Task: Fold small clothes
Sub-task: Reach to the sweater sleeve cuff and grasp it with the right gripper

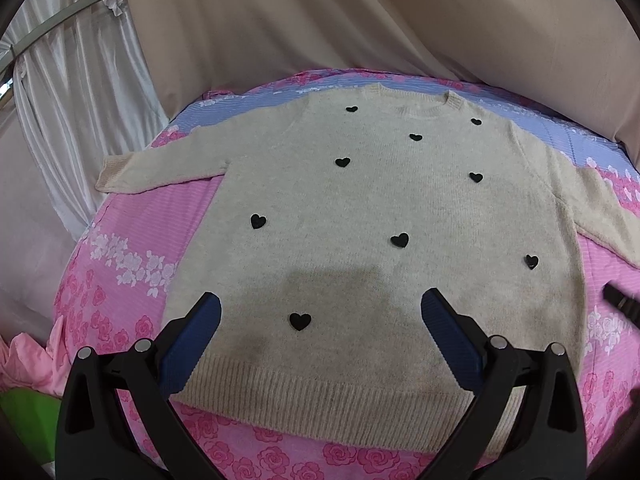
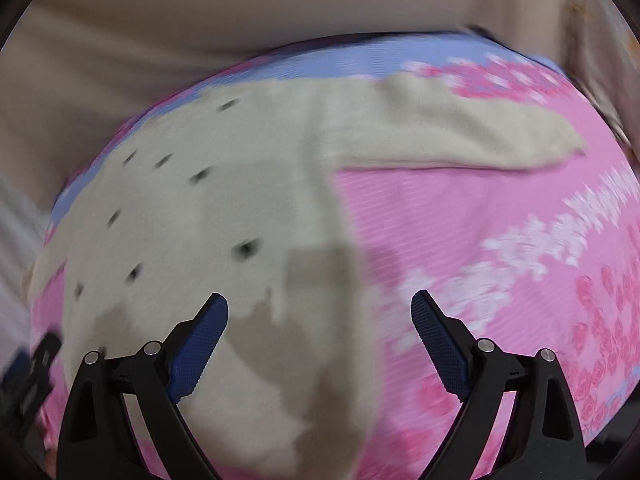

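Observation:
A cream knitted sweater (image 1: 376, 200) with several black hearts lies flat, front up, on a pink floral bedsheet (image 1: 132, 248). Both sleeves stretch out sideways, collar at the far side, ribbed hem nearest me. My left gripper (image 1: 320, 308) hovers open over the lower middle of the sweater, holding nothing. In the blurred right wrist view my right gripper (image 2: 320, 308) is open above the sweater's (image 2: 192, 224) right side edge, with the right sleeve (image 2: 460, 140) running out to the right ahead. The right gripper's tip (image 1: 622, 304) shows at the right edge of the left wrist view.
The bedsheet (image 2: 460, 240) has a blue band at its far side. Beige fabric (image 1: 360, 20) rises behind the bed and white curtains (image 1: 72, 100) hang at the left. Pink cloth (image 1: 24, 360) and something green (image 1: 24, 424) lie at the lower left.

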Motion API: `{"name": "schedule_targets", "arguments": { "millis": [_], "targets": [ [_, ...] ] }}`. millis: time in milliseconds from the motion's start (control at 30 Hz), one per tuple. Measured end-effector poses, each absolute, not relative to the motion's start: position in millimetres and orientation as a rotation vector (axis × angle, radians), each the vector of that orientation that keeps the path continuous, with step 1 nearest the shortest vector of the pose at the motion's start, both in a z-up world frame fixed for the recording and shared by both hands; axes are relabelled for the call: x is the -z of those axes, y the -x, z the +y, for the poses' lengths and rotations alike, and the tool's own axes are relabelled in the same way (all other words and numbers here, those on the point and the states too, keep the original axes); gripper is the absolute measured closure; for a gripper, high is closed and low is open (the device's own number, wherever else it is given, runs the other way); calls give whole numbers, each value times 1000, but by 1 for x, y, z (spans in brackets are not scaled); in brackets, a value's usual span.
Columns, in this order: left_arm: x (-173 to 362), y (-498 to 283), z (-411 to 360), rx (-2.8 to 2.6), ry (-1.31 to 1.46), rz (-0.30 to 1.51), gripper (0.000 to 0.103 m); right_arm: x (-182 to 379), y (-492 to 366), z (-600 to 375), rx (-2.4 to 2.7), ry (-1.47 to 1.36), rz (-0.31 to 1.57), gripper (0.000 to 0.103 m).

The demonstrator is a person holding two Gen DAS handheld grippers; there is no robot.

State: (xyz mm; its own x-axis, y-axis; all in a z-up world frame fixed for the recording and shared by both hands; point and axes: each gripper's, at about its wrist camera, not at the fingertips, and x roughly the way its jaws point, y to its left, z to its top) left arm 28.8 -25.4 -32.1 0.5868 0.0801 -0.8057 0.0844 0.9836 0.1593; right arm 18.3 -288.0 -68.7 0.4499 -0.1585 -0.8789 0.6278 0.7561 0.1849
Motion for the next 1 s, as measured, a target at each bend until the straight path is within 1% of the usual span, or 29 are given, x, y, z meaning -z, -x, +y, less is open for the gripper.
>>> {"name": "schedule_targets", "arguments": {
  "millis": [133,167,200,267,300,333,500,567,600,633,667,700,800,1000],
  "targets": [
    [31,-34,-32,-6,-199,944,5,77,15,-415,795,-680,896,13],
    [32,-36,-34,-7,-202,947,5,78,23,-445,858,-693,882,16],
    [32,-38,-36,-9,-205,949,5,81,30,-472,914,-706,870,21],
    [32,-41,-41,-11,-210,950,5,91,41,-527,989,-742,858,25],
    [32,-43,-45,-11,-215,952,5,97,43,-546,1001,-762,862,34],
    [32,-45,-48,-12,-221,954,5,105,46,-569,1025,-792,867,35],
    [35,-58,-64,-2,-229,980,5,133,56,-629,1068,-920,831,38],
    [36,-61,-69,10,-232,987,5,137,52,-635,1081,-904,801,38],
    [37,-63,-72,19,-236,990,5,137,50,-638,1076,-900,795,42],
    [38,-64,-75,28,-239,990,5,137,49,-640,1066,-902,771,50],
    [38,-65,-78,38,-243,990,5,137,48,-642,1030,-922,740,76],
    [39,-67,-82,53,-245,990,5,138,47,-645,991,-951,720,96],
    [41,-69,-94,95,-254,993,5,135,53,-651,910,-1050,614,96],
    [40,-71,-105,157,-249,986,5,73,79,-641,862,-1051,415,96]
  ]
}}
